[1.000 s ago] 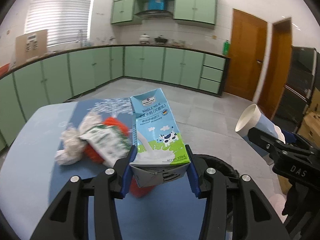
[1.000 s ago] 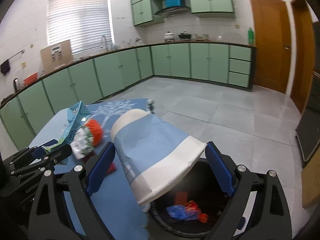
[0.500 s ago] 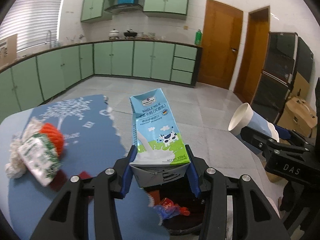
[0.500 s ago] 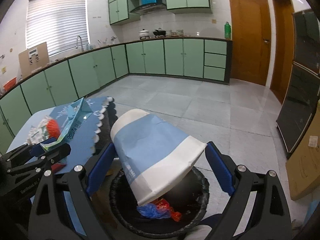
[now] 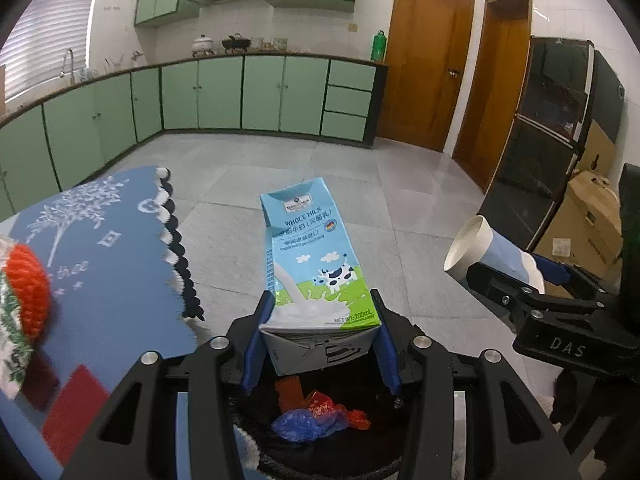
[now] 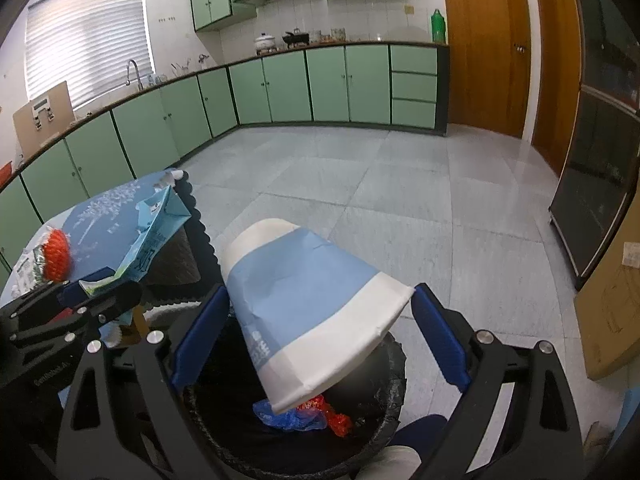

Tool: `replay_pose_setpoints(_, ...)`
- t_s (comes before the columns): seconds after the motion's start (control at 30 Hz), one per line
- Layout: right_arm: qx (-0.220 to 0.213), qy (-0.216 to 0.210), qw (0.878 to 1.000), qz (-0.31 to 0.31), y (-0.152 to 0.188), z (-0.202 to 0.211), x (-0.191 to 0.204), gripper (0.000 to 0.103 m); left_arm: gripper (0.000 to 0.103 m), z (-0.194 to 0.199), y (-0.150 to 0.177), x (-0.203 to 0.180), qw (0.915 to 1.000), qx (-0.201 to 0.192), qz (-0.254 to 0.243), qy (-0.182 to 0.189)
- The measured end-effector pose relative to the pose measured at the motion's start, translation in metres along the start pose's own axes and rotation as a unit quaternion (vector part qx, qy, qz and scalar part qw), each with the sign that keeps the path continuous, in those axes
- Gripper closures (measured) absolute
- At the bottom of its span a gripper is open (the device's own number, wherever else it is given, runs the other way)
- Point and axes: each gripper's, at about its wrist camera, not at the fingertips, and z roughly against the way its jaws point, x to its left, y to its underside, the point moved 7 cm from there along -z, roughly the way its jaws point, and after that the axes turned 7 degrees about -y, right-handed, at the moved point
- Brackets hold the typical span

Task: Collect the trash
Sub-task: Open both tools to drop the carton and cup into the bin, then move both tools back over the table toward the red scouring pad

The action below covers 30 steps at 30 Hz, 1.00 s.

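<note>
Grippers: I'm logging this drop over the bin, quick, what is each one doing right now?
Left gripper: closed on the milk carton above the trash bin.
Right gripper: jaws opening, the paper cup between them.

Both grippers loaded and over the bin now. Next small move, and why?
Probably finish the right-hand release. The right gripper jaws are opening around the blue-and-white paper cup, which hangs over the black-lined trash bin with wrappers already inside, so it should drop in. The left gripper grips the blue whole-milk carton, also above the bin; let that go next.
</note>
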Motion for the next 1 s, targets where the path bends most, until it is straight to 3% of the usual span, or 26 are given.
replay_pose_setpoints(0.07, 0.005, -0.001, 1.0, -0.007, 0.001, -0.003, -0.003, 0.012, 0.055, -0.003, 0.001, -0.001, 1.0, 0.002, -0.004, 0.007)
replay_pose_setpoints(0.3, 0.005, 0.007, 0.999, -0.033, 0.003, -0.001, -0.016, 0.006, 0.036, 0.005, 0.001, 0.016, 1.0, -0.001, 0.009, 0.002)
replay_pose_setpoints(0.47, -0.005, -0.001, 0.999, -0.034, -0.003, 0.012, -0.007, 0.006, 0.031, 0.027, -0.002, 0.033, 0.9996, -0.016, 0.017, -0.015)
replay_pose_setpoints(0.7, -0.042, -0.024, 0.999, -0.015, -0.014, 0.043, 0.042, 0.006, 0.024, 0.075, 0.0, 0.079, 0.9968, -0.04, 0.043, -0.054)
replay_pose_setpoints(1.0, -0.039, -0.074, 0.996, 0.016, -0.012, 0.045, 0.125, 0.005, 0.022, 0.134, 0.039, 0.189, 0.9821, -0.04, 0.095, -0.158)
